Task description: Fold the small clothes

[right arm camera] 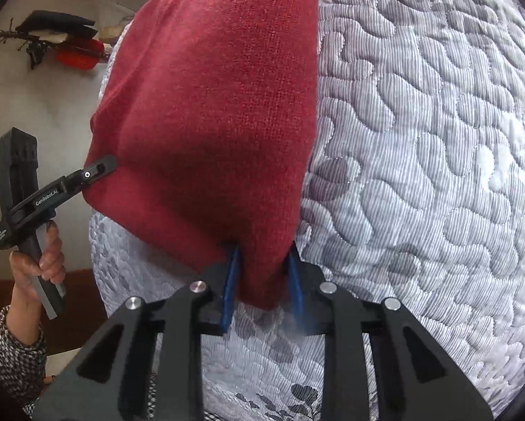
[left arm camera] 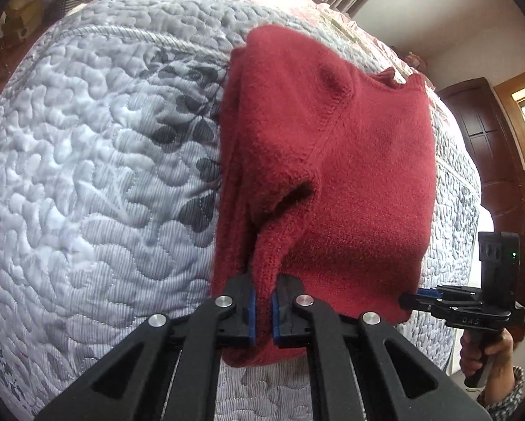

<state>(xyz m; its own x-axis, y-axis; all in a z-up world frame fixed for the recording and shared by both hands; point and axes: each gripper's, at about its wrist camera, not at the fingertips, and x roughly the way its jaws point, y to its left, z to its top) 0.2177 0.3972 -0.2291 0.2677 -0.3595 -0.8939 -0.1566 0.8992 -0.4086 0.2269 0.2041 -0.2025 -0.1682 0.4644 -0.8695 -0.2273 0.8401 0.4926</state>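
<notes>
A small red knit sweater point(left arm camera: 350, 161) lies partly folded on a grey quilted bedspread point(left arm camera: 87, 140), one sleeve laid over its body. My left gripper point(left arm camera: 262, 301) is shut on a pinch of the near hem, which bunches up between the blue pads. In the right wrist view the right gripper point(right arm camera: 262, 273) grips the sweater's point(right arm camera: 209, 105) other near corner, with cloth filling the gap between its pads. The right gripper point(left arm camera: 408, 298) also shows at the sweater's right corner, and the left gripper point(right arm camera: 101, 168) at its left corner. Both near corners are lifted slightly off the bedspread point(right arm camera: 420, 140).
The quilt spreads wide to the left of the sweater and to the right in the right wrist view. A dark wooden door point(left arm camera: 490, 147) stands beyond the bed. Dark and red items hang on the wall point(right arm camera: 59, 42). A hand point(right arm camera: 38, 263) in a checked sleeve holds each handle.
</notes>
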